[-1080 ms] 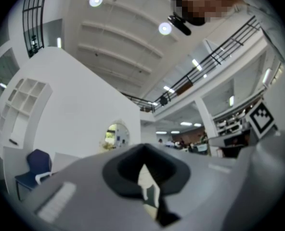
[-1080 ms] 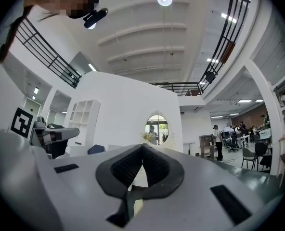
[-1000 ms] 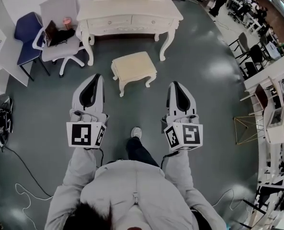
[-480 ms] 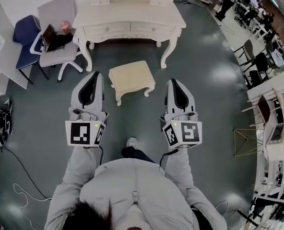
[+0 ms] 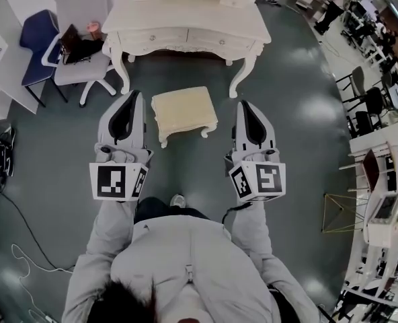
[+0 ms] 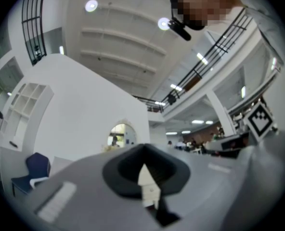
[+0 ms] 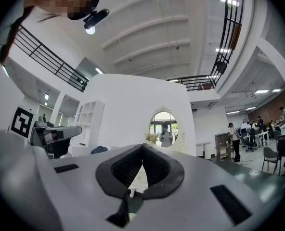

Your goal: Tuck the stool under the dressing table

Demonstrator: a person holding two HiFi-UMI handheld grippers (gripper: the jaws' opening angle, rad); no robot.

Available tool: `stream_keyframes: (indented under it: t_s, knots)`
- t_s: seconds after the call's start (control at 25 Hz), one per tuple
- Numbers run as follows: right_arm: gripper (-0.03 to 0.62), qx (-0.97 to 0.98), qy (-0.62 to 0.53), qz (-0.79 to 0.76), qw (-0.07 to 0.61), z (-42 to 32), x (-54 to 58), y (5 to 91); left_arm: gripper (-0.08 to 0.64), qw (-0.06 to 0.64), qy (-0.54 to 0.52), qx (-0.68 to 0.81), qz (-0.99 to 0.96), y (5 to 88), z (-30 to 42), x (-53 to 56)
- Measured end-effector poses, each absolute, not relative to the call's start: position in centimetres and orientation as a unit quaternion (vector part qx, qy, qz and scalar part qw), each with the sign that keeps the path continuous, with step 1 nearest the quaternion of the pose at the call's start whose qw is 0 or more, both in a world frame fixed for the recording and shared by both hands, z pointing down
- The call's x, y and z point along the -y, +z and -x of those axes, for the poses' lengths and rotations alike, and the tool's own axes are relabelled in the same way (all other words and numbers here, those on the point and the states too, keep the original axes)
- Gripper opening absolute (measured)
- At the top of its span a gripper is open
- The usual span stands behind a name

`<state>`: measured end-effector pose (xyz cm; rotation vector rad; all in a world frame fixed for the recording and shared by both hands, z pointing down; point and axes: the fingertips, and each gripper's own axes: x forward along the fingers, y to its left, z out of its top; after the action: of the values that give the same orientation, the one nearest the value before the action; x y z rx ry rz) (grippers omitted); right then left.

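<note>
Flanking the stool, the left tongs and right tongs point forward, both closed, empty.

Looks along the left gripper, tilted upward. Finds the jaws closed tip to tip, gripping nothing. Shows a cream sliver through the gap behind the tips, too little to name. Beyond, takes in a white wall with an arched mirror, a blue chair at left, shelves, ceiling lights, railings, and a marker cube at right.

Blue chair beside white chair
</note>
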<state>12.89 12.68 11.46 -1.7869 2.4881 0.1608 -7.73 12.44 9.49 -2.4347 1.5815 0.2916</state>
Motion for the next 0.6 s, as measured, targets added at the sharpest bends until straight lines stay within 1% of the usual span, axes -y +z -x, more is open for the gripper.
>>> stream_keyframes:
  t_s: [0.32, 0.6]
  knots:
    - [0.003, -0.819, 0.04, 0.571, 0.035, -12.1, -9.3, 12.7, 0.008, 0.105, 0.086, -0.548, 0.826, 10.8, 8.2, -9.5]
    - [0.003, -0.81, 0.037, 0.584, 0.033, -11.9, -5.1, 13.1, 0.008, 0.1, 0.086, -0.534, 0.835, 11.2, 8.4, -4.7]
